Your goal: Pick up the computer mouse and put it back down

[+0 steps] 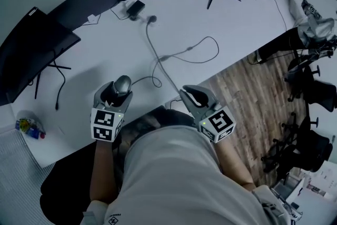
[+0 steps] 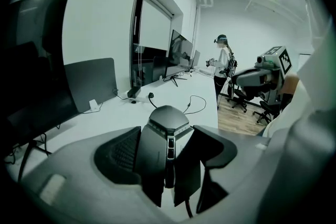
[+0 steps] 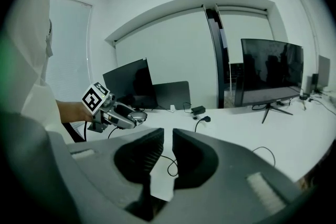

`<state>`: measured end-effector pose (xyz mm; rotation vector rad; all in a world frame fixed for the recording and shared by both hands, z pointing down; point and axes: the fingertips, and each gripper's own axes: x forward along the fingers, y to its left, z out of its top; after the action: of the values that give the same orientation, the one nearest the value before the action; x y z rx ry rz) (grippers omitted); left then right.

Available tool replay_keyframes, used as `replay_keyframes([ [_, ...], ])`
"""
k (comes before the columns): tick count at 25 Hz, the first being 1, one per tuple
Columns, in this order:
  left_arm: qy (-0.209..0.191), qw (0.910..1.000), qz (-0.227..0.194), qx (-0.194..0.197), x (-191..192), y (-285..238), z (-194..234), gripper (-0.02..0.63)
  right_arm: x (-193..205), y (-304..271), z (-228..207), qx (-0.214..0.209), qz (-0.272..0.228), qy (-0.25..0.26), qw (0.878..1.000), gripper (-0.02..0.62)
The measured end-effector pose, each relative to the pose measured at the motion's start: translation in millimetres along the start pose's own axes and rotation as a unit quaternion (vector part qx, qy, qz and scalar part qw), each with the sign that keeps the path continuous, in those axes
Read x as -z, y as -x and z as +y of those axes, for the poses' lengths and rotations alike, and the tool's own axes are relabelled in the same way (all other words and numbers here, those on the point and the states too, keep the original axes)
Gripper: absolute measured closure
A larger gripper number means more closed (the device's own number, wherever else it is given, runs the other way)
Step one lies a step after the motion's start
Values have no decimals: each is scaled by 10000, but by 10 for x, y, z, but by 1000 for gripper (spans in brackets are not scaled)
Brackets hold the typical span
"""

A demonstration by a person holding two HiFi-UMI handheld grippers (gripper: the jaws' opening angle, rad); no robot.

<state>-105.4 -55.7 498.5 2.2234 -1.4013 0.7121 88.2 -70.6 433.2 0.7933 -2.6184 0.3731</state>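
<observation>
L gripper (image 2: 169,139) was clamped on the mouse (image 1: 122,83). Its two jaws pressed the mouse's flanks, with the mouse's nose pointing fwd along the jaws and away from me. In the right gripper view the mouse looked to be off the desk (image 1: 105,50), held above the near edge, approx level. I couldn't confirm the clearance from the head view, since it looks almost straight down. The mouse cable (image 1: 156,79) ran from the mouse in a loose loop across the desktop, w/ slack showing. In the left gripper view a bit of it hung below the jaws.

R gripper (image 3: 168,157) was idle. Its jaws were pressed nearly together w/ only a thin slit between them, and nothing was in it. It sat to the right, by the desk edge and well apart from the mouse.

My read was that the pick-up was done and the set-down was left, so roughly the halfway pt.

The next move called for a straight, slow descent onto bare desk, preferably a bit further in from the edge so the mouse couldn't tip off. I'd want it kept level so the base landed flat, w/ the jaws spreading only once the base was resting. The cable needed watching so it didn't get trapped under the mouse or tug it sideways on release.
</observation>
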Motion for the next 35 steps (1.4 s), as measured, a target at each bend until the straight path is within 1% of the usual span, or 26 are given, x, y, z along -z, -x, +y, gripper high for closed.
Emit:
replay_keyframes([
  [10,-27,9995,208,214,51,-624,60,287,108,144,-333,458,125,-251,9986,541],
  [14,77,9990,314,319,146,-852,96,287,116,150,-432,568,155,-313,9978,541],
  [18,135,9985,383,364,228,-1062,144,287,148,148,-519,641,185,-407,9969,541],
  [27,226,9976,528,396,425,-1455,217,287,163,118,-664,734,338,-440,9958,541],
  [35,199,9966,705,372,638,-1698,242,287,129,57,-754,741,402,-424,9955,541],
])
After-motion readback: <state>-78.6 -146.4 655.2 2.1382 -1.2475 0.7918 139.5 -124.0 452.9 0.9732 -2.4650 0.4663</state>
